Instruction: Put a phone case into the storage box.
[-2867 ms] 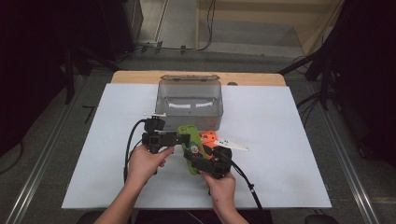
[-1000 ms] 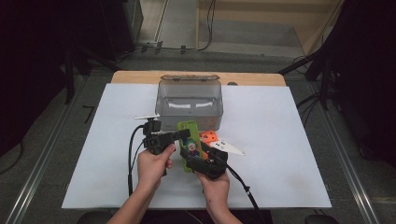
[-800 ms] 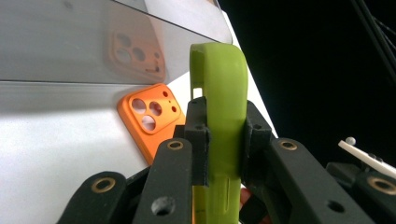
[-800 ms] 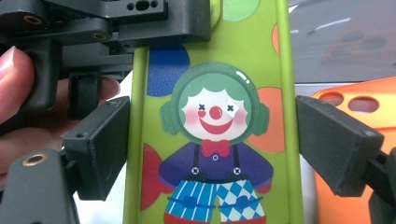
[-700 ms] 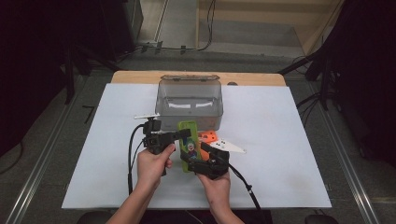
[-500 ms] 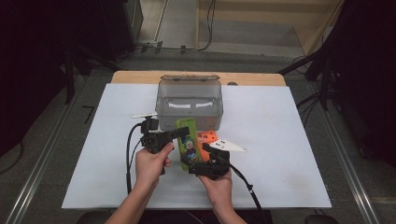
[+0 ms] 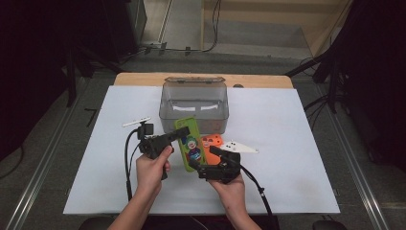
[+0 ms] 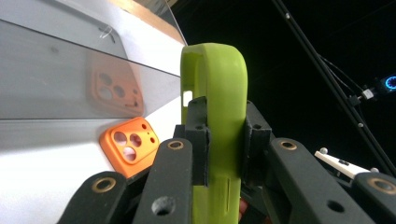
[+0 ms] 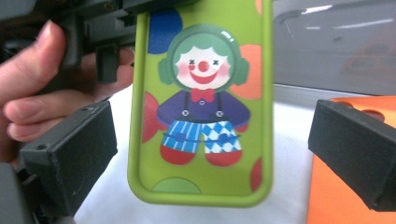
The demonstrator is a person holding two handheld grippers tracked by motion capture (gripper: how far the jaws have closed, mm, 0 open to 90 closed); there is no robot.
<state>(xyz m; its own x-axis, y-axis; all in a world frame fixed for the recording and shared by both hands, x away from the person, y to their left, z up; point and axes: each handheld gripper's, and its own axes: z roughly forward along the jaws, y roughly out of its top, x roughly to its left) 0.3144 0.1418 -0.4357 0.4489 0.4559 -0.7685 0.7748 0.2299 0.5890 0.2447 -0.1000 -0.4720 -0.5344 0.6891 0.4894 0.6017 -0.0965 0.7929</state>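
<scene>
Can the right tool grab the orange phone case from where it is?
Probably yes. The right tool is open and holds nothing, and the orange phone case lies flat beside it. The green clown case, between its jaws, would need clearing first.

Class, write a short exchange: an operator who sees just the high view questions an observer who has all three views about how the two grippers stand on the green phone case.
Operator: Is the left gripper truly gripping the green case?
Observer: Yes. In the left gripper view, the pads of the left gripper pinch the green case from both sides, just below its camera cut-out.
Operator: And the right gripper?
Observer: Its jaws have just been opening. In the right gripper view the right gripper is open, and the clown-printed face of the case hangs between the jaws with a gap on each side.
</scene>
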